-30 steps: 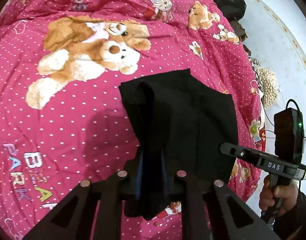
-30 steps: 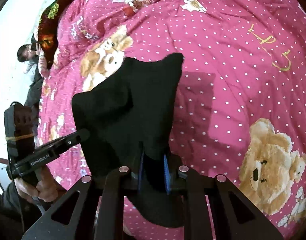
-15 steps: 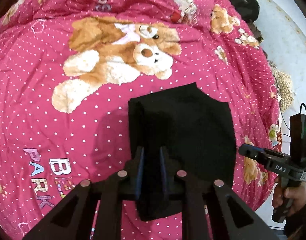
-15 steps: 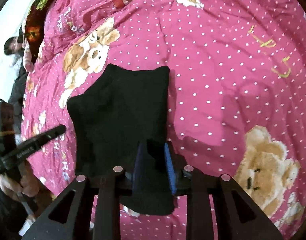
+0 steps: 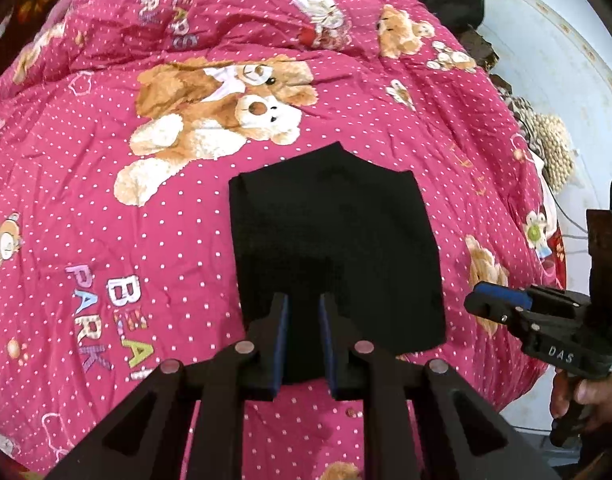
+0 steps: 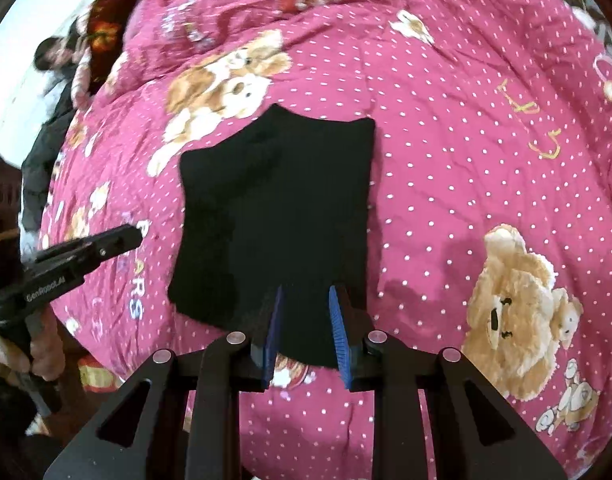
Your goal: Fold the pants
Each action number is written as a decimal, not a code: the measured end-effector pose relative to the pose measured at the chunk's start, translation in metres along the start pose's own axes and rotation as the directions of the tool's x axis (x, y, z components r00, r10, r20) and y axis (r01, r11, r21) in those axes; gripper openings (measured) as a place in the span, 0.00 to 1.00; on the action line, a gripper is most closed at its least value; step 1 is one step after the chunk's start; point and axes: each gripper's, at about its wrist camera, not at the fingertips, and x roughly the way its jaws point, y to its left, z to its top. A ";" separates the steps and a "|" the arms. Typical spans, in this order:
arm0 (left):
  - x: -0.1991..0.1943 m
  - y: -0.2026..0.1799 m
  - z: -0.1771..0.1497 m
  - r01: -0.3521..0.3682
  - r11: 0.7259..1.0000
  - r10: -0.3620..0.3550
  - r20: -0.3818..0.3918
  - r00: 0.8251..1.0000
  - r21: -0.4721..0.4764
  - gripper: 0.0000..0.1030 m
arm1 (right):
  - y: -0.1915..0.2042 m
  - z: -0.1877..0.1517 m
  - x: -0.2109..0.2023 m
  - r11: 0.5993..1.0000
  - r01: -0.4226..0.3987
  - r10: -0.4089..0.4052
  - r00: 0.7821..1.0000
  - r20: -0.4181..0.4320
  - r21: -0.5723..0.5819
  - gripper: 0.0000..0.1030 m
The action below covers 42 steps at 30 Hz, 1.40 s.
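We see a bed covered by a magenta, white-dotted quilt (image 5: 106, 208) printed with teddy bears; directly on it lie flat the folded black fabric pants (image 5: 333, 252) (image 6: 278, 208), near its front edge.

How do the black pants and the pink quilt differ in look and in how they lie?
The pants are plain black; the quilt is pink with white dots, printed bears and letters. The pants are a small folded block that lies flat on top; the quilt spreads wide under them and shows creases. The pants' near edge lies between the open fingers of each gripper; the quilt is not gripped. Both are soft cloth.
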 end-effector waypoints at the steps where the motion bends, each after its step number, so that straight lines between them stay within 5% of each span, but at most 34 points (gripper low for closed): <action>1: -0.004 -0.004 -0.004 -0.009 1.000 0.009 0.005 1.000 0.010 0.18 | 0.004 -0.005 -0.003 1.000 0.001 -0.001 1.000 0.007 -0.016 0.23; 9: -0.028 -0.022 -0.031 -0.052 0.997 0.050 0.037 0.998 0.058 0.24 | 0.026 -0.039 -0.019 0.998 0.031 -0.029 0.999 0.040 -0.062 0.24; 14: -0.037 -0.025 -0.046 -0.068 0.996 0.065 0.052 0.997 0.064 0.27 | 0.035 -0.054 -0.026 0.997 0.045 -0.041 0.998 0.053 -0.070 0.45; 42: -0.030 -0.017 -0.068 -0.116 0.988 0.113 0.031 0.993 0.104 0.33 | 0.055 -0.073 -0.024 0.994 0.076 -0.073 0.997 0.032 -0.078 0.50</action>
